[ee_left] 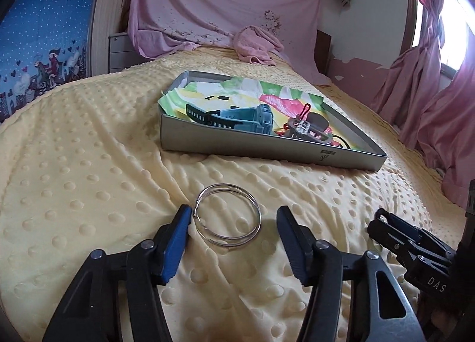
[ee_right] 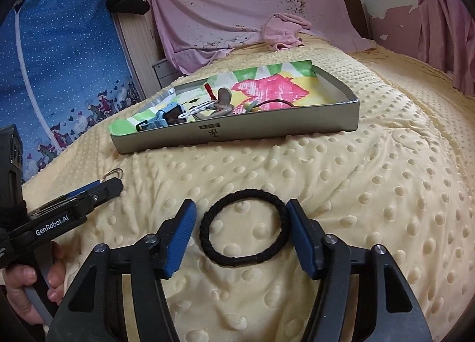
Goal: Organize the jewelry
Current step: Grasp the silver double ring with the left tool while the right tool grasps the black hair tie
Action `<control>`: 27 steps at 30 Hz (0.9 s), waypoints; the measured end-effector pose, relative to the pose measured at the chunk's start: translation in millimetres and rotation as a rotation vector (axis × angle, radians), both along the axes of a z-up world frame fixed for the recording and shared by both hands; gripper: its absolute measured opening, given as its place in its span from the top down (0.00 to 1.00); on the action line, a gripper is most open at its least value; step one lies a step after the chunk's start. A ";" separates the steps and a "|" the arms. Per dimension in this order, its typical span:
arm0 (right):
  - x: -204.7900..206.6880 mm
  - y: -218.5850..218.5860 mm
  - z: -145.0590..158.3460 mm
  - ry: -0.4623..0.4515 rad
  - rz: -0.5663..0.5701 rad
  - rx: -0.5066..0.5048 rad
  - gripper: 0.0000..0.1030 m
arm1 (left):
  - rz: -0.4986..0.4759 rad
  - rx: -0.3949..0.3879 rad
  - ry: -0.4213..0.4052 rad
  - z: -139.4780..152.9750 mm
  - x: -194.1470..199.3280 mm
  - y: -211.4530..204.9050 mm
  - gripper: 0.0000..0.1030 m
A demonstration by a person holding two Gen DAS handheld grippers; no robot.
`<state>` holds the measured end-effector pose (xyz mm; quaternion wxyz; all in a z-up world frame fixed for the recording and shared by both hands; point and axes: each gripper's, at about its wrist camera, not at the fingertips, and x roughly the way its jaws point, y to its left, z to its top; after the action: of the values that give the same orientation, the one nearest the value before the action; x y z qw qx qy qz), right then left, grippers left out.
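A thin silver bangle (ee_left: 231, 242) lies flat on the yellow dotted blanket (ee_left: 89, 193). My left gripper (ee_left: 234, 211) stands around it, open, its left pad close against the ring and its right pad a little apart. In the right wrist view a black braided bracelet (ee_right: 249, 193) lies between the blue pads of my right gripper (ee_right: 241, 204), which is open; the pads sit close on both sides and the band keeps its round shape. Behind both stands a grey tray (ee_left: 237, 149) lined with flowered paper, holding a blue watch (ee_left: 240, 116) and other small pieces.
A crumpled pink towel (ee_left: 255, 45) lies at the far end of the bed. A pink sheet (ee_left: 222, 1) hangs behind it, a blue fabric wardrobe (ee_right: 65, 75) stands to the left and pink curtains (ee_left: 430, 90) to the right. A hand (ee_right: 26, 282) holds the left gripper's handle.
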<state>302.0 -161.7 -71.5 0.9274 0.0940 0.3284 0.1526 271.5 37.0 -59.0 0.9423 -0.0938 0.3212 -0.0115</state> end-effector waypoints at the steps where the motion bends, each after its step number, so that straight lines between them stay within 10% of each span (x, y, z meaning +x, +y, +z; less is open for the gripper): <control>1: -0.6 0.5 -0.1 -0.001 0.005 0.005 0.45 | -0.001 -0.002 0.001 -0.4 0.2 0.2 0.50; 15: -6.4 2.0 -0.5 -0.008 0.032 0.017 0.45 | -0.087 0.133 -0.023 -0.5 -6.3 -30.4 0.58; 27: -7.7 -1.9 -2.8 0.003 0.006 0.009 0.75 | -0.131 0.090 -0.021 -2.6 -7.5 -29.3 0.59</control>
<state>294.2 -163.5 -74.3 0.9259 0.0976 0.3295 0.1570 263.9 7.6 -61.6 0.9460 -0.0298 0.3171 -0.0597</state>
